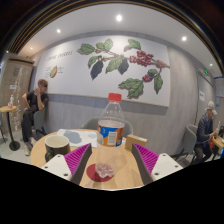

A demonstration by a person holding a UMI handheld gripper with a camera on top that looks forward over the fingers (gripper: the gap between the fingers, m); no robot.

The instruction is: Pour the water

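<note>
One bottle (112, 122) stands upright on your desk (120, 166), just beyond the tongs (110, 160) and centred on their gap. Your tongs are spread, holding nothing; a glass (103, 170) sits between them, a cup (57, 146) stands left.

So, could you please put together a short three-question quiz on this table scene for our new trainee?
1. True or false: the gripper is shut on the water bottle.
2. The dark bowl on the round table lies nearest which finger: (a) left, (b) right?
3. What colour is the bottle's cap?

Key: 1. False: the fingers are open and the bottle stands beyond them. 2. (a). 3. Red.
</note>
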